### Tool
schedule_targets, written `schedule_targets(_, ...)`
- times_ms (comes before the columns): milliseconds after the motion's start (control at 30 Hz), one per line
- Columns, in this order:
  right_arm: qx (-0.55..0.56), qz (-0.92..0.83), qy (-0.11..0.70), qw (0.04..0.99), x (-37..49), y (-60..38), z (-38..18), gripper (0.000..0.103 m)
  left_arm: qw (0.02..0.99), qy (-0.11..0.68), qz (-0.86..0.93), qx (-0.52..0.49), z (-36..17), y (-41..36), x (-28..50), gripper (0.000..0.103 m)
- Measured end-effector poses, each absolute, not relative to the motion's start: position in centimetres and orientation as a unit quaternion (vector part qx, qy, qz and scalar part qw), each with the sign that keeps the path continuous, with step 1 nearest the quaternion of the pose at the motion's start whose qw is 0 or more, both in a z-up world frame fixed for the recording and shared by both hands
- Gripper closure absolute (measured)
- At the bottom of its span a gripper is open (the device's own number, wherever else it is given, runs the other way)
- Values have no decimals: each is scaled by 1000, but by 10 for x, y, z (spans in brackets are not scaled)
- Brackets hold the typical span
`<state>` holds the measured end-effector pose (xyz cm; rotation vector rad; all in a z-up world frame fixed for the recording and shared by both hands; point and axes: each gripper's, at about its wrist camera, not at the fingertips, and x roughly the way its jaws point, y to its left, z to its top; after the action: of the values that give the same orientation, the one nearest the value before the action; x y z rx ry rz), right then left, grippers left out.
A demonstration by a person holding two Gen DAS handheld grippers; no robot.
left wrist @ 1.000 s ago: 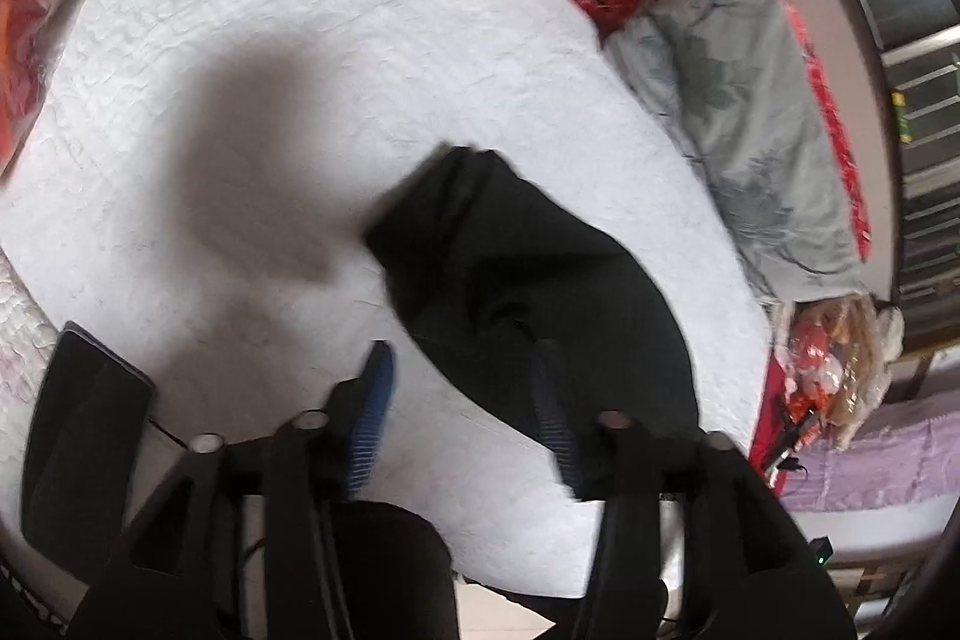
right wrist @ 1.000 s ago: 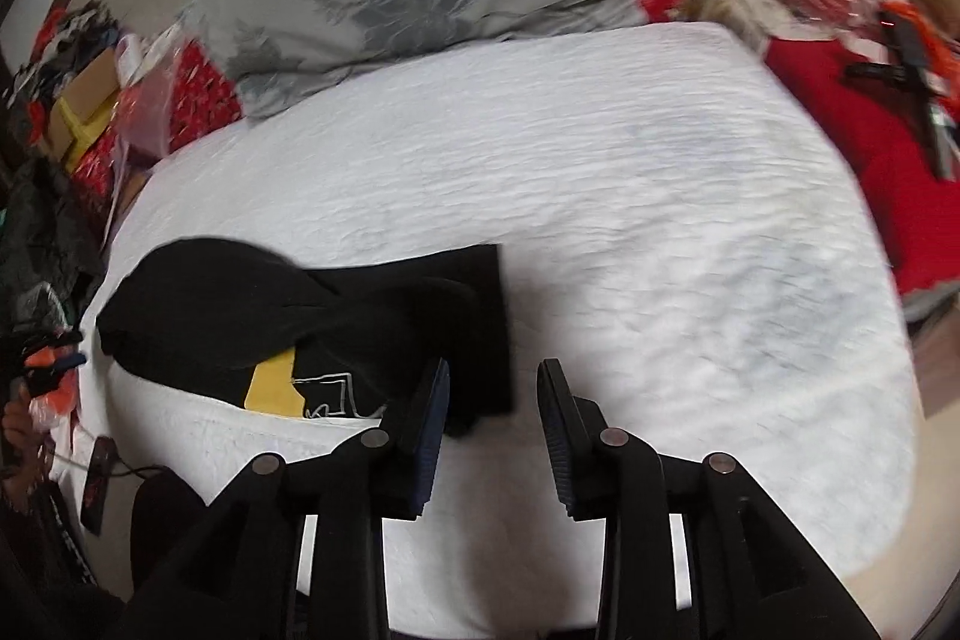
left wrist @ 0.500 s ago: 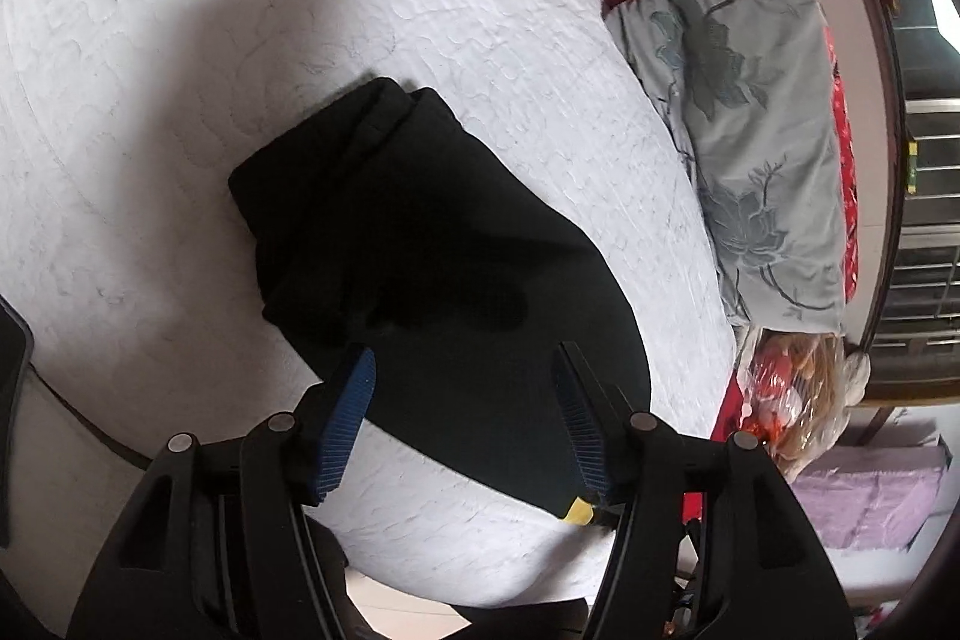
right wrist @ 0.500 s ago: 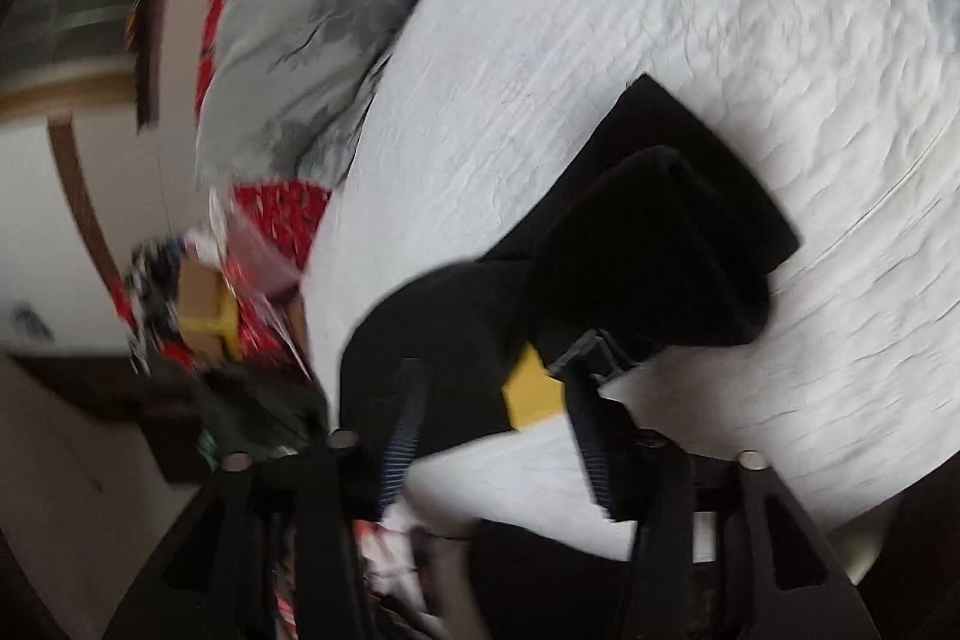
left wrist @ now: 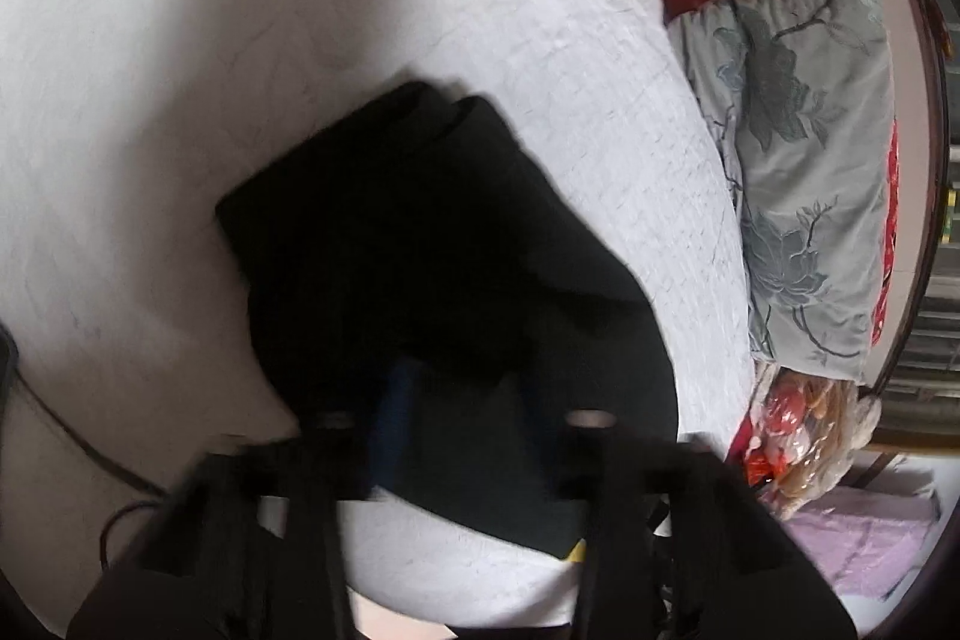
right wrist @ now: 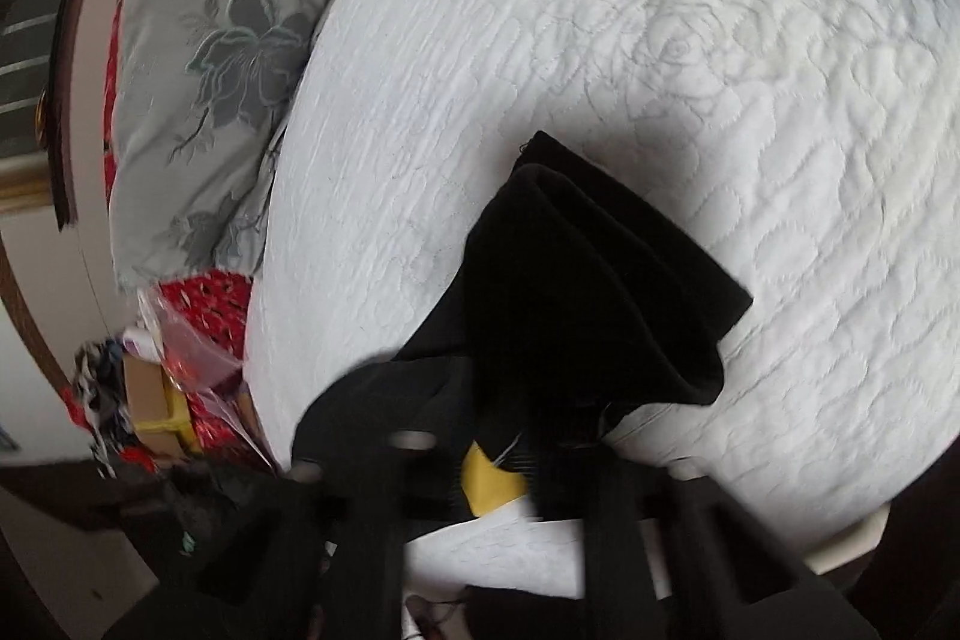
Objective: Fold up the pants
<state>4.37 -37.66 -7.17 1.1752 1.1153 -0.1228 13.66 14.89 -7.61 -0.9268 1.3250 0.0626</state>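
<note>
Left gripper (left wrist: 462, 400): low over black fabric pants (left wrist: 432, 244), fingers spread.
Right gripper (right wrist: 486, 454): tilted, fingers spread beside pants' yellow label (right wrist: 489, 484).
Surface: white quilted bedspread (right wrist: 690, 40).

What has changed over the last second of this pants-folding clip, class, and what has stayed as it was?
Both grippers have moved in over the black pants: the left gripper now has its fingers spread above the near edge, and the right gripper, which has rolled sideways, sits by the yellow patch. Neither visibly grips the cloth; motion blur hides contact. The pants stay bunched on the white quilt, with the grey pillow unmoved.
</note>
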Motion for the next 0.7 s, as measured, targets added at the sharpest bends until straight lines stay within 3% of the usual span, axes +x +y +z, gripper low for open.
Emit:
schedule_targets(133, 504, -3, 460, 731, 64, -379, -38, 99, 721, 548, 2, -424, -33, 155, 147, 99)
schedule_targets(233, 453, 45, 410, 791, 74, -381, 4, 100, 782, 505, -9, -365, 0, 152, 137, 98)
schedule_targets(367, 428, 49, 462, 775, 63, -383, -30, 100, 783, 546, 4, -299, -32, 141, 125, 99)
schedule_targets(500, 449, 28, 496, 743, 45, -389, -79, 100, 747, 581, 18, -323, -71, 152, 110, 99)
schedule_targets(700, 436, 47, 474, 763, 24, -389, -72, 100, 745, 578, 21, -332, -72, 162, 102, 98)
